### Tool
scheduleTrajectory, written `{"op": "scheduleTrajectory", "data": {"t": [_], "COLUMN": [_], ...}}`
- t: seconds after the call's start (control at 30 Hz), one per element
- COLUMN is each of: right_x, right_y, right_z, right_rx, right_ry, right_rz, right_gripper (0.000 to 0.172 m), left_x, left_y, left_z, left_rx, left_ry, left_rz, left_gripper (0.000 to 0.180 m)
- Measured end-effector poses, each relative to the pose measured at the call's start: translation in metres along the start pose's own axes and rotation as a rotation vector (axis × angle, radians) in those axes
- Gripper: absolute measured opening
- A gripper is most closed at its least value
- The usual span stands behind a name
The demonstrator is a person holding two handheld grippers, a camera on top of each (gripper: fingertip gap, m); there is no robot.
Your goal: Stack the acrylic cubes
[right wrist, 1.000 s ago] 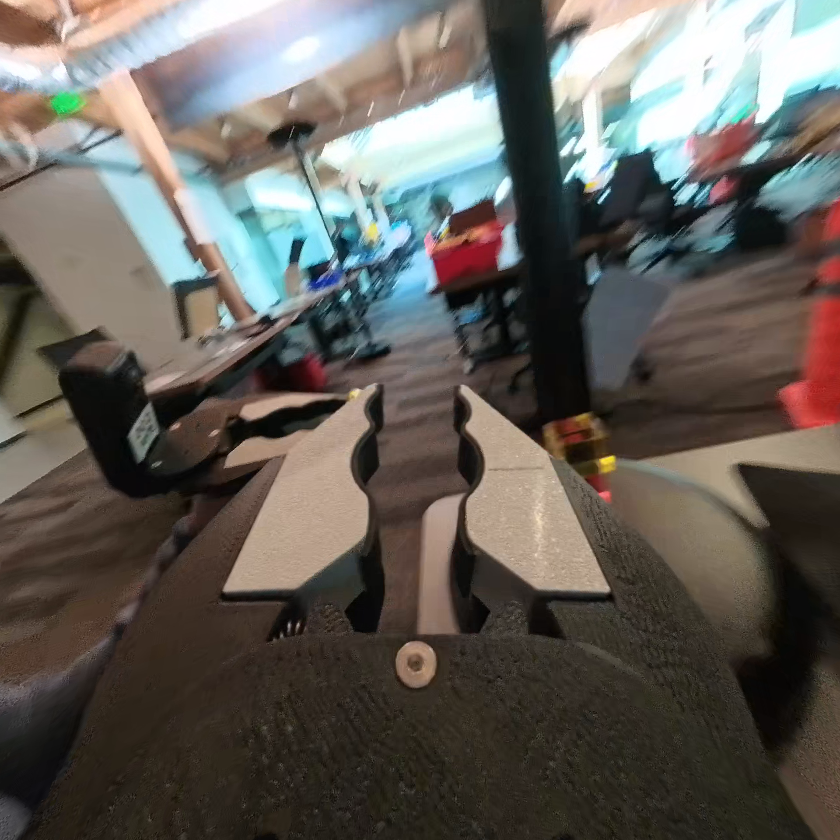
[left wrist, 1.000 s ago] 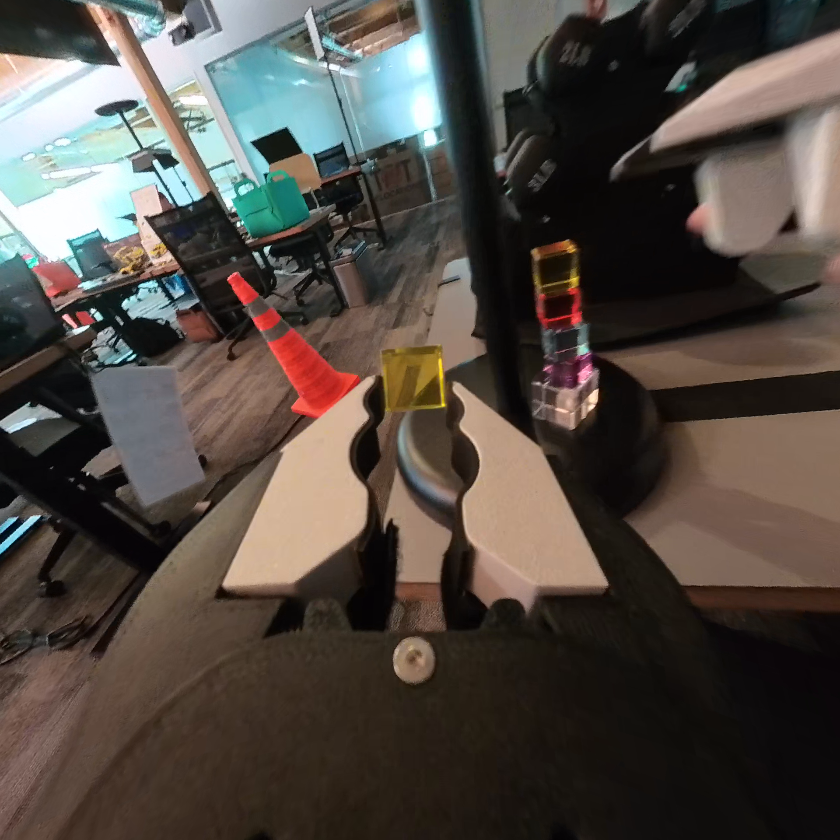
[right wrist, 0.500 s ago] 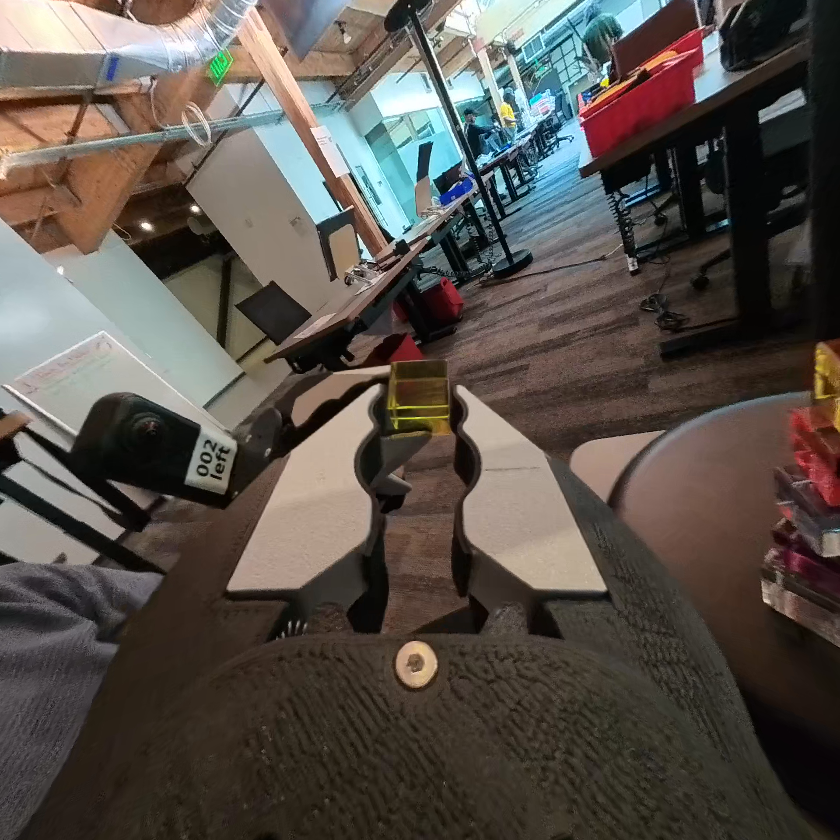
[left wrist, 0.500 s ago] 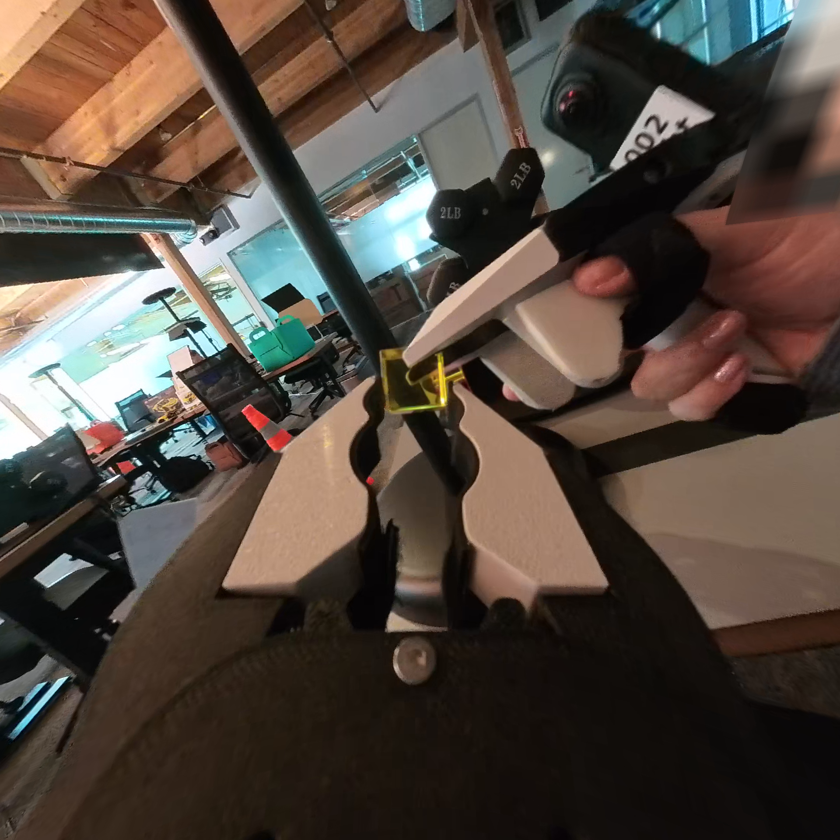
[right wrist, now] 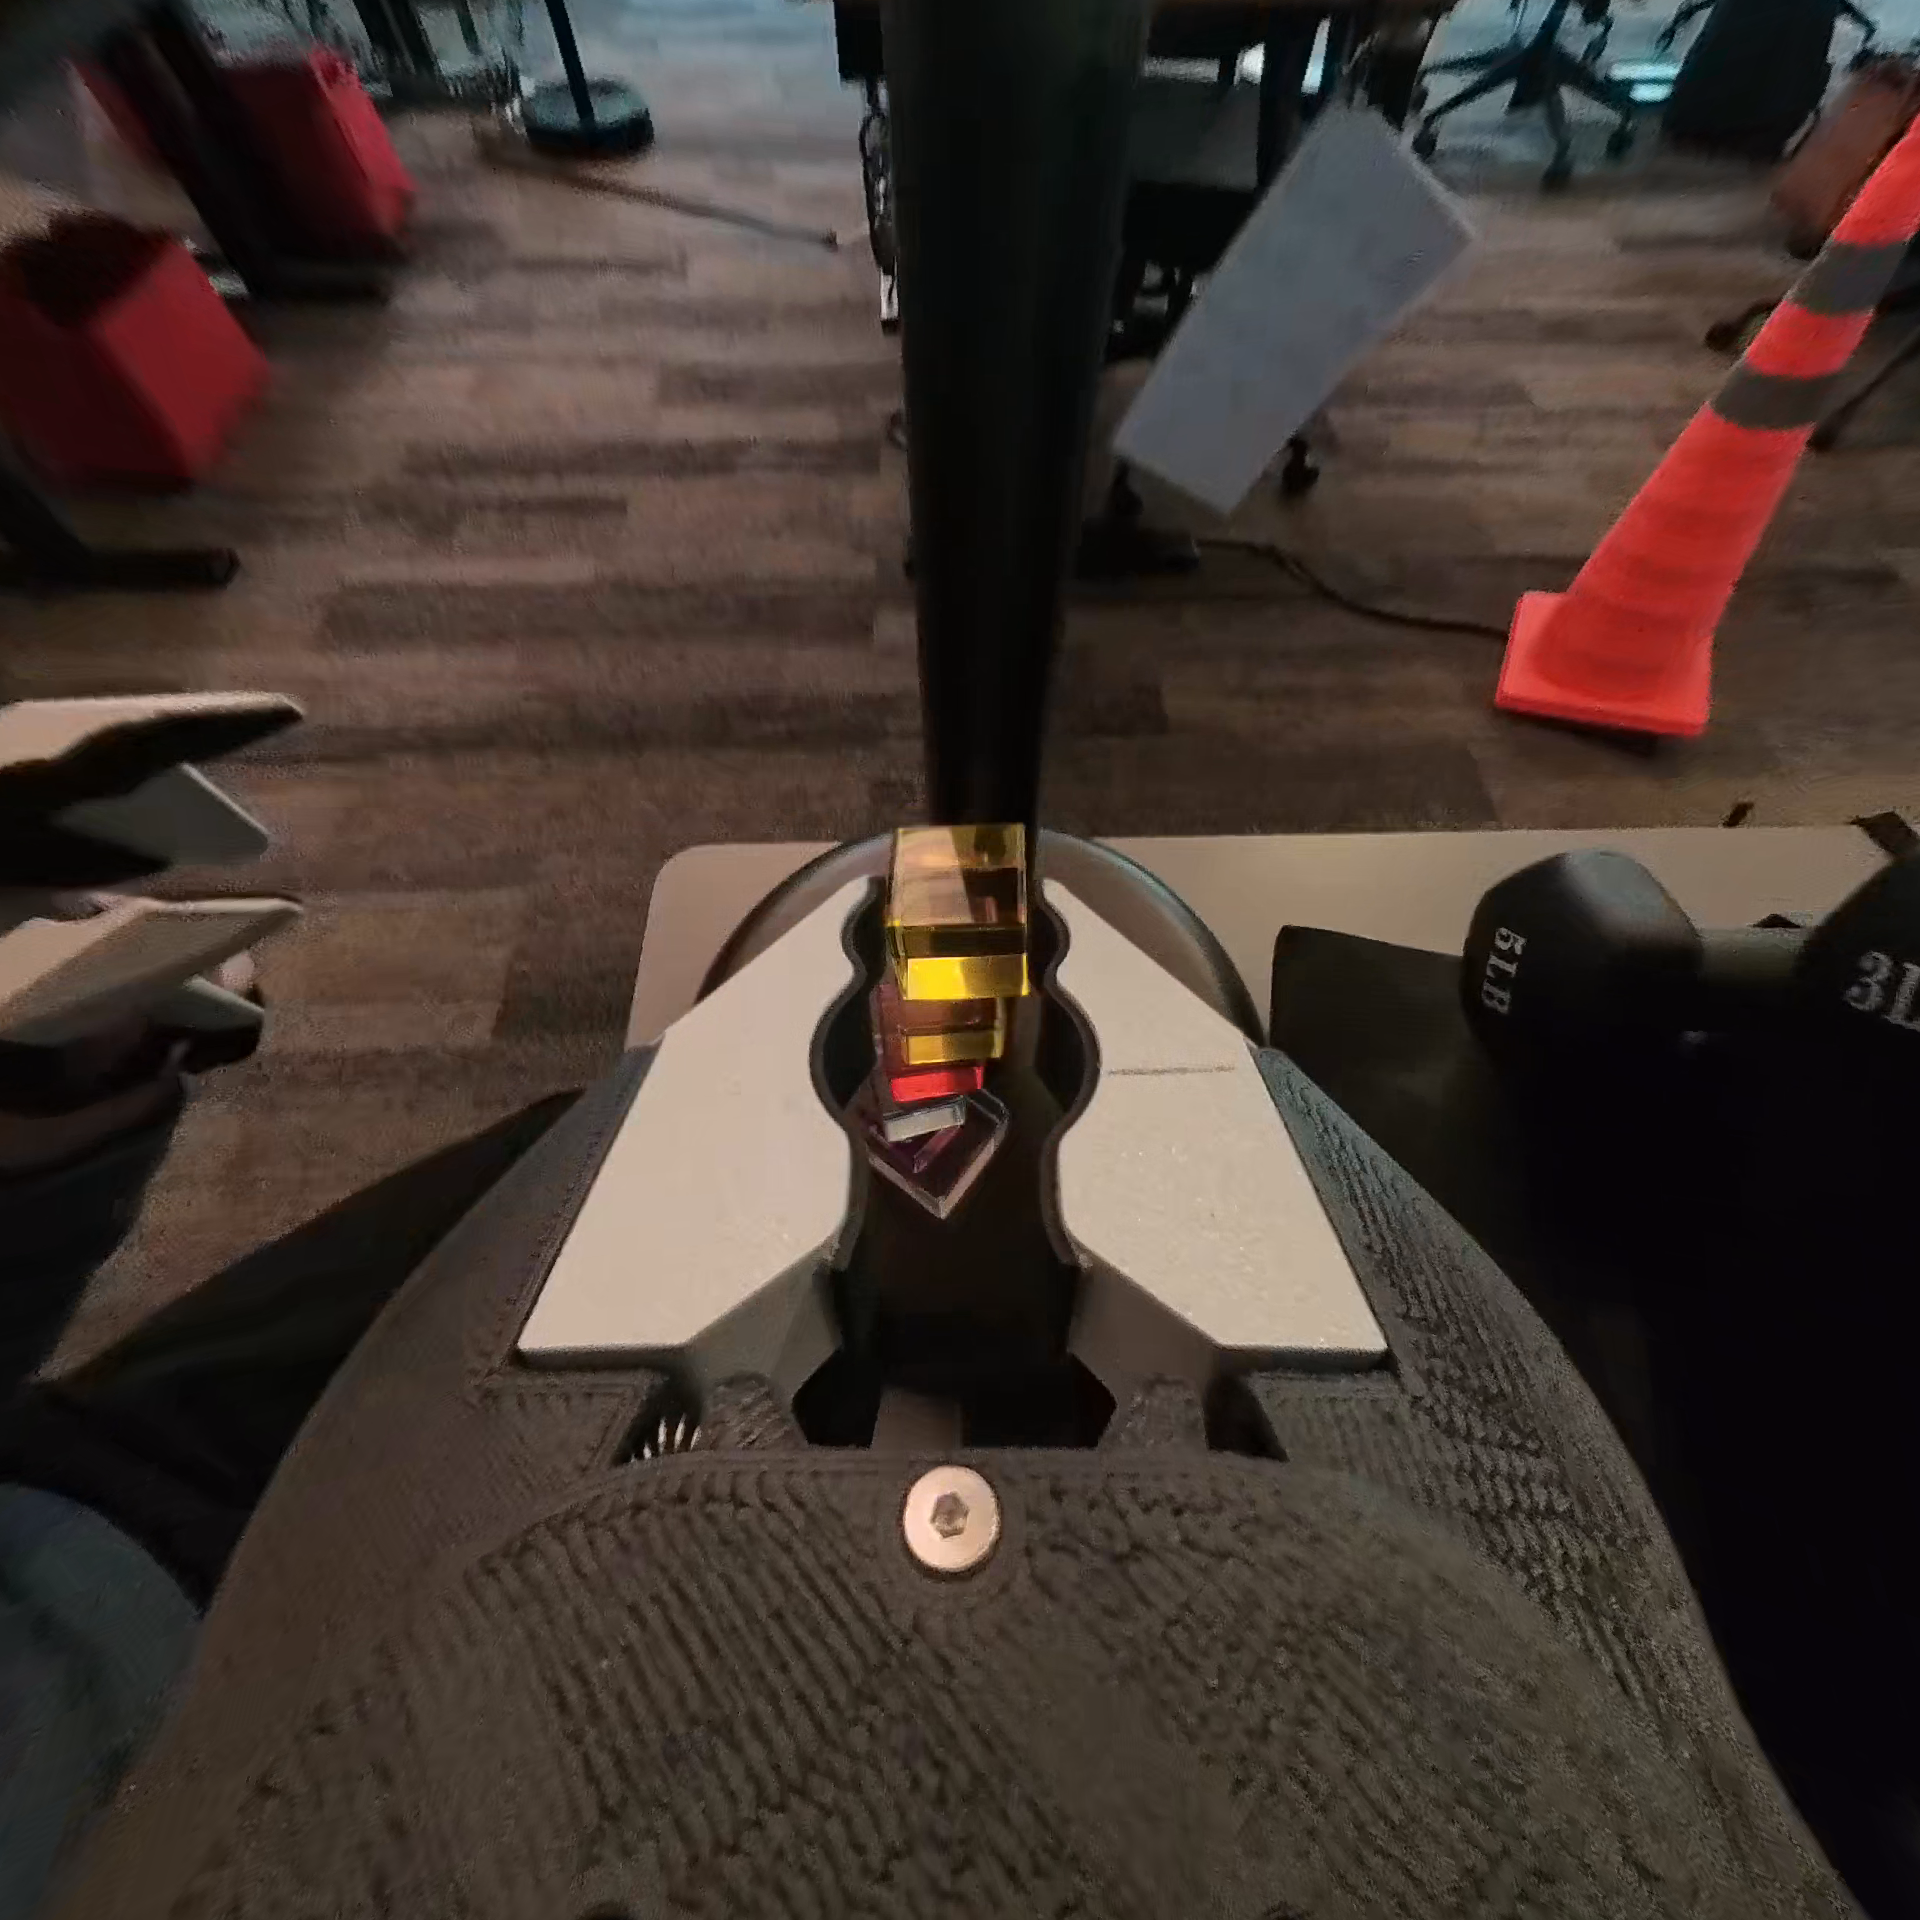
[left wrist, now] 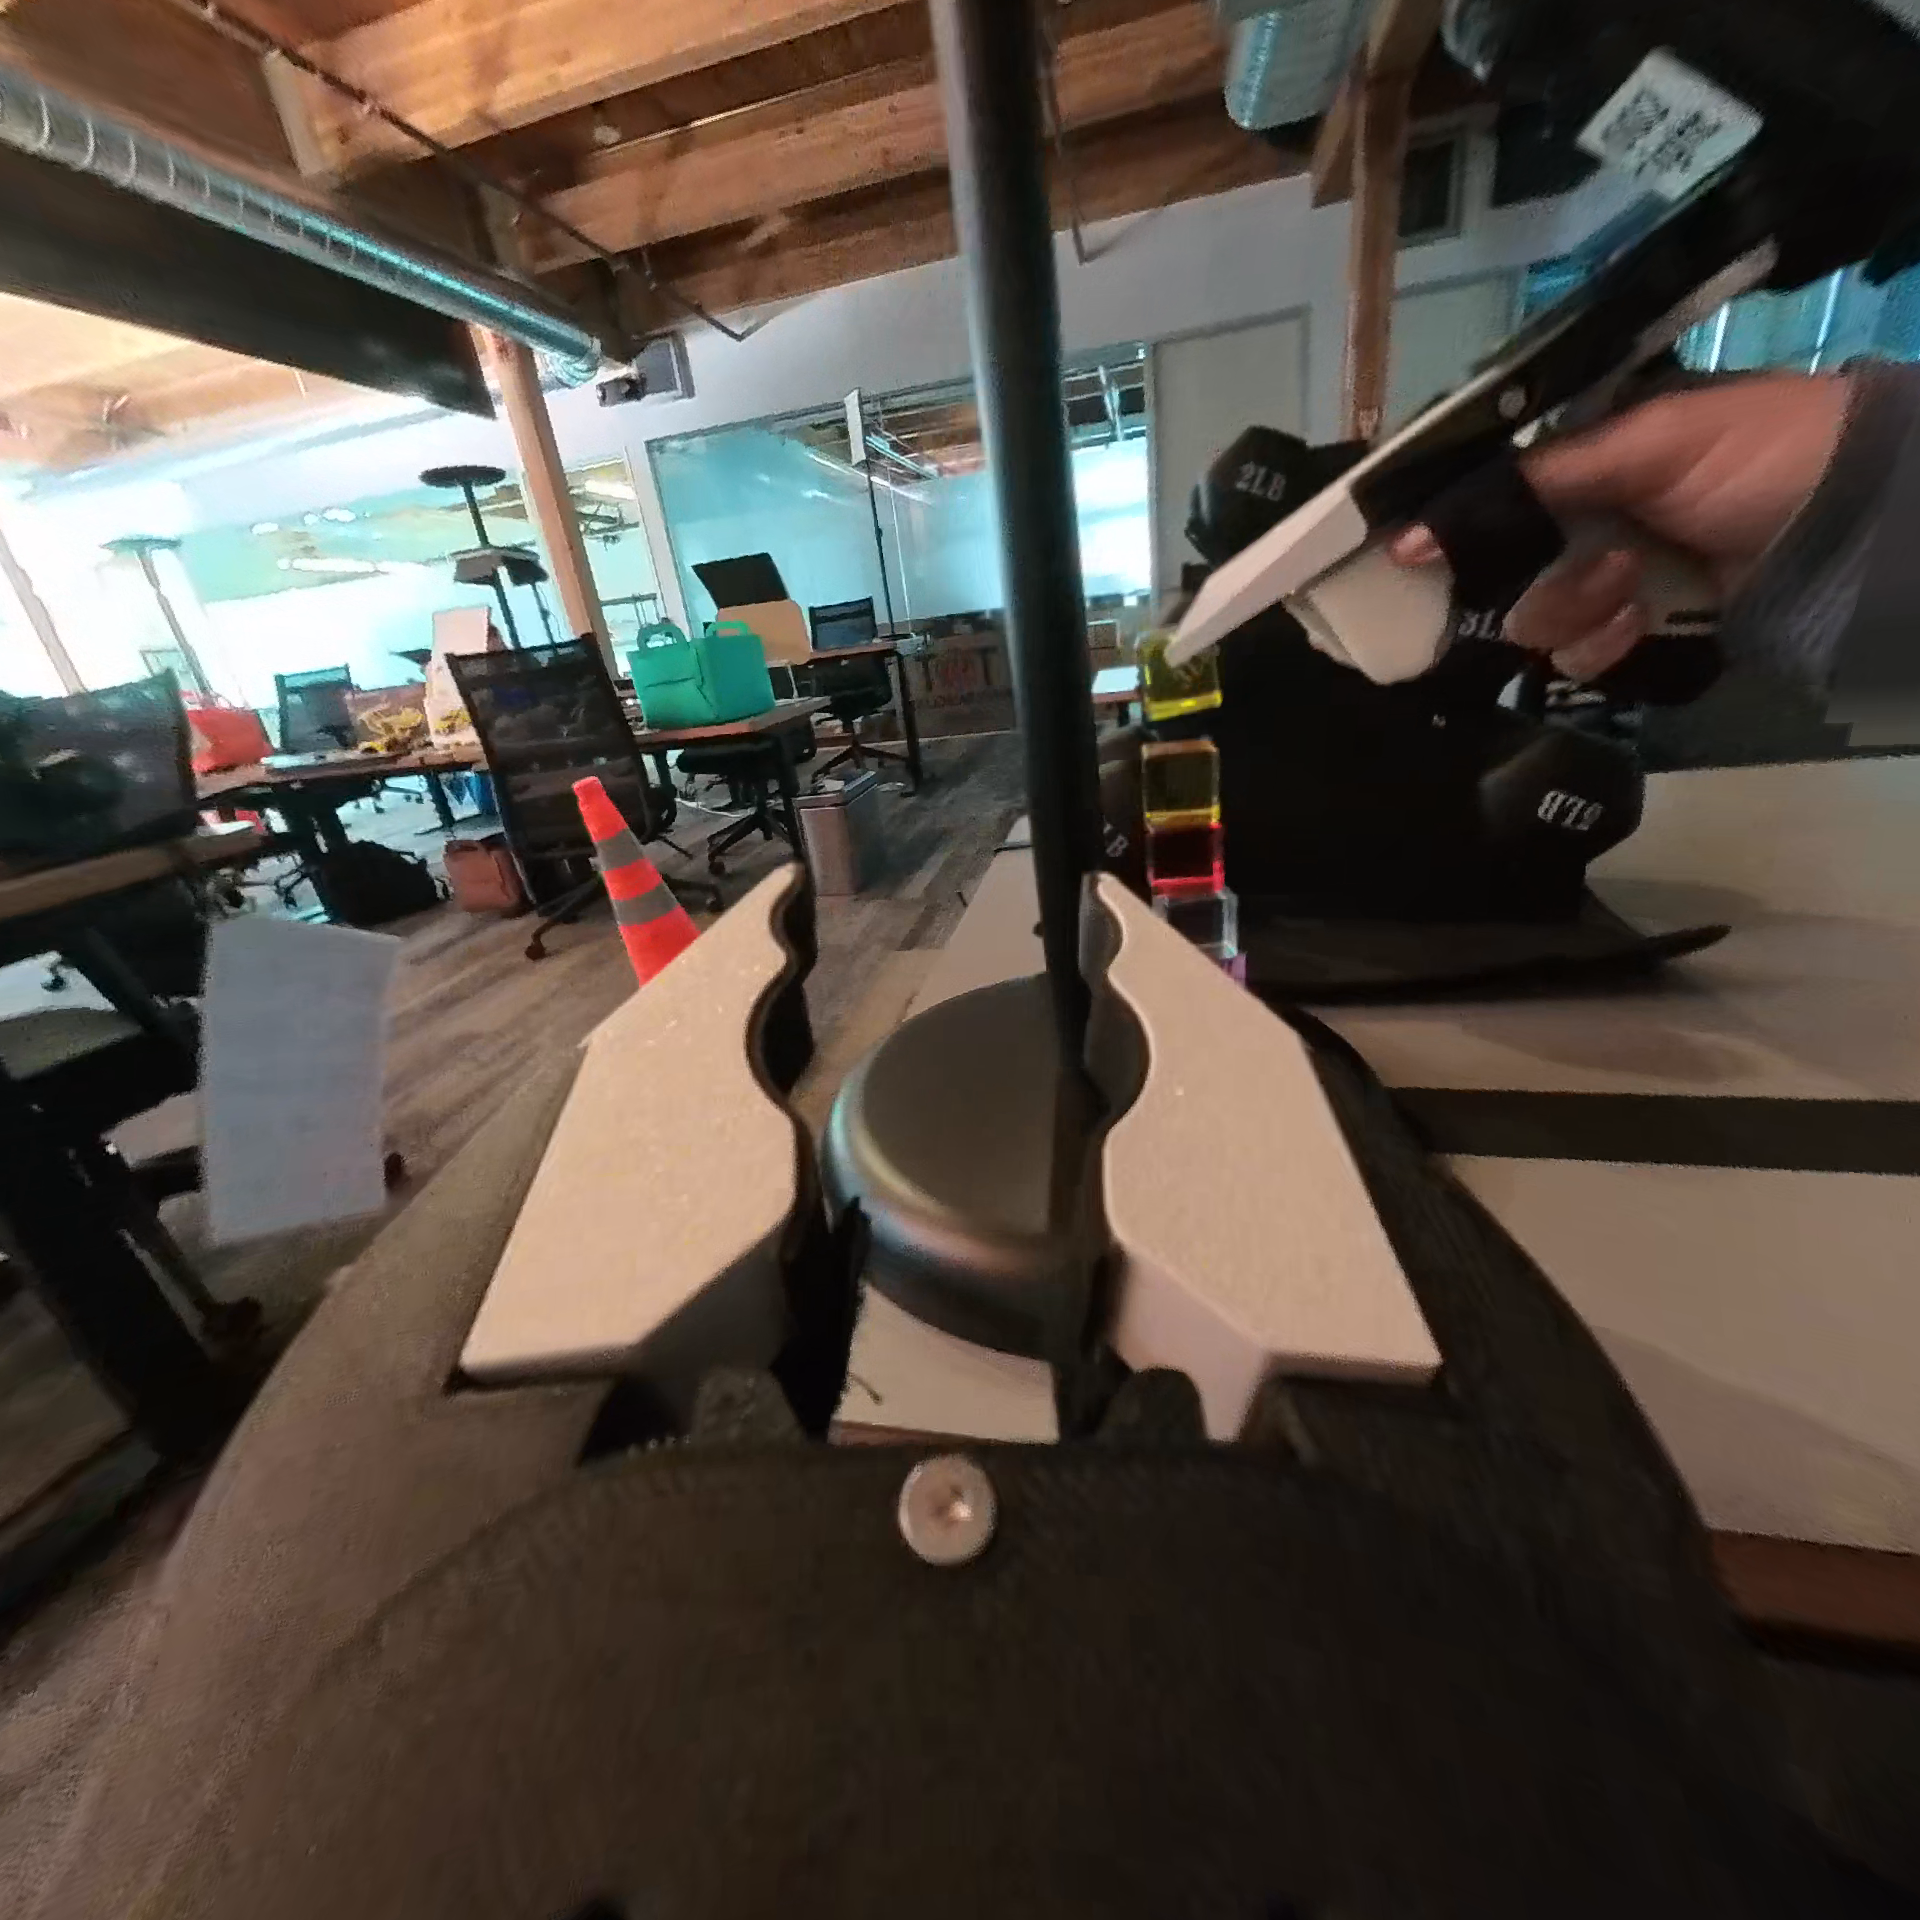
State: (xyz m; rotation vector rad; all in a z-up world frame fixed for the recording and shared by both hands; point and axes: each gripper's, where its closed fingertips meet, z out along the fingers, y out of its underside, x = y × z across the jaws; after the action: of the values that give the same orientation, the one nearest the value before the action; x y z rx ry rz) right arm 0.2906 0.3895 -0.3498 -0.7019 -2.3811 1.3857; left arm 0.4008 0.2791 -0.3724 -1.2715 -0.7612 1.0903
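The left gripper [left wrist: 945,914] is sitting nearest the camera in its own view, its two grey fingers [left wrist: 665,1132] spread wide with nothing between them. Just beyond its fingertips a round dark base [left wrist: 966,1132] is resting on a pale table [left wrist: 1683,1351], and a thin black pole [left wrist: 1013,520] is rising from that base. To the right of the pole a stack of clear coloured cubes [left wrist: 1187,831] is standing on the table, yellow at the top, red beneath it, then paler and purple cubes lower down. Above it the right gripper [left wrist: 1174,649], held by a gloved hand [left wrist: 1579,561], is pinching a yellow cube [left wrist: 1176,681] at its fingertips, hanging just over the stack's top cube with a small gap between them. Black dumbbells [left wrist: 1558,800] are lying behind the stack. In the right wrist view, looking steeply down, the narrowly set fingers [right wrist: 727,1132] are pressing on both sides of the yellow cube [right wrist: 961,904], with the stack [right wrist: 940,1081] directly below. The left gripper's open fingers [right wrist: 135,862] are showing at the left edge. Farther off, an orange traffic cone [left wrist: 634,894] is standing on the wooden floor, with desks, office chairs and a green bag [left wrist: 701,675] beyond.
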Motion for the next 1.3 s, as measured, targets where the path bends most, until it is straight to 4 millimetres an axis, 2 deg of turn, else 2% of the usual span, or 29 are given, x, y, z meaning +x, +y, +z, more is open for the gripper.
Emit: {"op": "scheduleTrajectory", "data": {"t": [0.2, 0.53, 0.57, 0.63, 0.7, 0.73, 0.77, 0.83, 0.87, 0.9, 1.0, 1.03, 1.13, 1.3], "right_x": [0.0, -0.002, -0.002, -0.002, -0.003, -0.002, -0.003, -0.011, -0.017, -0.025, -0.048, -0.054, -0.065, -0.056], "right_y": [0.007, 0.011, 0.011, 0.007, -0.003, -0.007, -0.009, -0.002, 0.008, 0.023, 0.084, 0.097, 0.112, 0.12], "right_z": [0.009, 0.01, 0.01, 0.004, -0.012, -0.022, -0.031, -0.04, -0.036, -0.025, 0.032, 0.046, 0.069, 0.083], "right_rx": [-0.034, -0.016, -0.013, 0.022, 0.124, 0.193, 0.264, 0.398, 0.439, 0.444, 0.278, 0.249, 0.207, 0.148], "right_ry": [-0.036, -0.07, -0.071, -0.06, -0.018, 0.023, 0.066, 0.135, 0.157, 0.172, 0.203, 0.207, 0.214, 0.267], "right_rz": [0.035, 0.087, 0.095, 0.114, 0.112, 0.101, 0.091, 0.095, 0.108, 0.119, 0.093, 0.075, 0.048, 0.052], "right_gripper": [0.025, 0.026, 0.029, 0.05, 0.057, 0.056, 0.047, 0.017, 0.003, 0.0, 0.0, 0.0, 0.0, 0.0], "left_x": [-0.012, -0.006, -0.005, -0.004, -0.005, -0.006, -0.007, -0.008, -0.008, -0.008, -0.004, -0.002, 0.0, -0.001], "left_y": [0.006, 0.015, 0.016, 0.018, 0.02, 0.022, 0.023, 0.028, 0.03, 0.033, 0.039, 0.041, 0.047, 0.052], "left_z": [-0.004, -0.001, -0.001, 0.0, -0.001, -0.002, -0.002, -0.001, -0.001, 0.0, 0.004, 0.005, 0.007, 0.005], "left_rx": [-0.014, -0.041, -0.044, -0.053, -0.057, -0.06, -0.062, -0.069, -0.074, -0.079, -0.095, -0.101, -0.125, -0.134], "left_ry": [-0.01, 0.02, 0.024, 0.027, 0.024, 0.021, 0.019, 0.021, 0.022, 0.024, 0.036, 0.039, 0.045, 0.051], "left_rz": [-0.048, -0.072, -0.074, -0.074, -0.071, -0.073, -0.078, -0.094, -0.102, -0.106, -0.109, -0.104, -0.087, -0.102], "left_gripper": [0.053, 0.053, 0.054, 0.055, 0.055, 0.055, 0.055, 0.055, 0.055, 0.055, 0.055, 0.055, 0.056, 0.055]}}
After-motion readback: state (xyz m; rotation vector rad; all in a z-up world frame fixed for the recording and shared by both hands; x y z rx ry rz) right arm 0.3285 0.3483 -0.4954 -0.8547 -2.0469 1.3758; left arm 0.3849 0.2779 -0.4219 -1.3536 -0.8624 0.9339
